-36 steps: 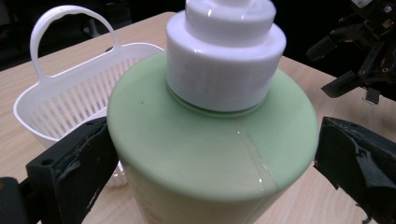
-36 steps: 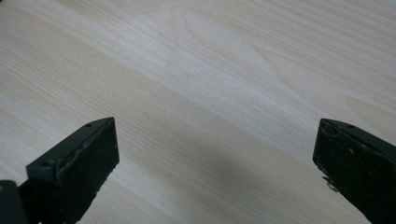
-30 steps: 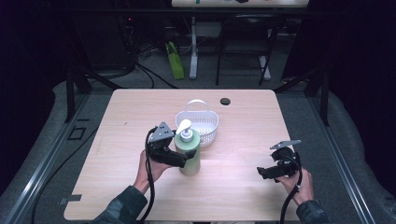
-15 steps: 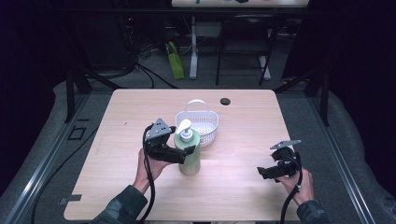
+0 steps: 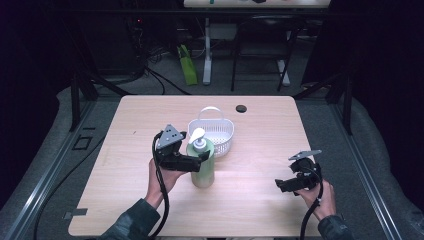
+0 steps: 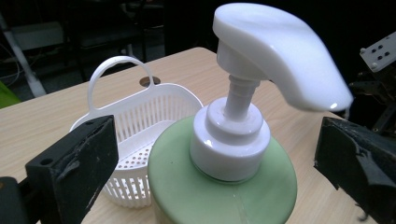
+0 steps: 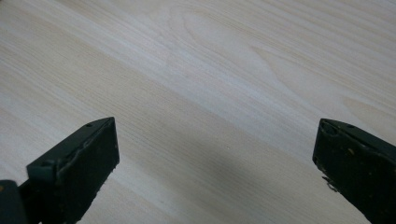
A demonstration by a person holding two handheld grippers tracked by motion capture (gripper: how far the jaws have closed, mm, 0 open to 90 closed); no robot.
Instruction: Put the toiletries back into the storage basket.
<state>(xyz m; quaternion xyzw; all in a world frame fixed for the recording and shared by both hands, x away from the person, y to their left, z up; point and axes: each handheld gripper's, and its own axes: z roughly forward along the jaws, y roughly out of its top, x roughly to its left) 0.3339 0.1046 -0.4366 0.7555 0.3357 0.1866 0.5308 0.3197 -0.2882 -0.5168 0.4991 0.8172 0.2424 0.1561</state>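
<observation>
In the left gripper view, the left tool [image 6: 219, 182] gapes wide around a green pump bottle [image 6: 224, 186], unclamped.

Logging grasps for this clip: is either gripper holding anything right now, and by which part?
Nothing is held. The left gripper has its jaws open on either side of the green soap bottle, not touching it. The right gripper is open over bare table.
</observation>
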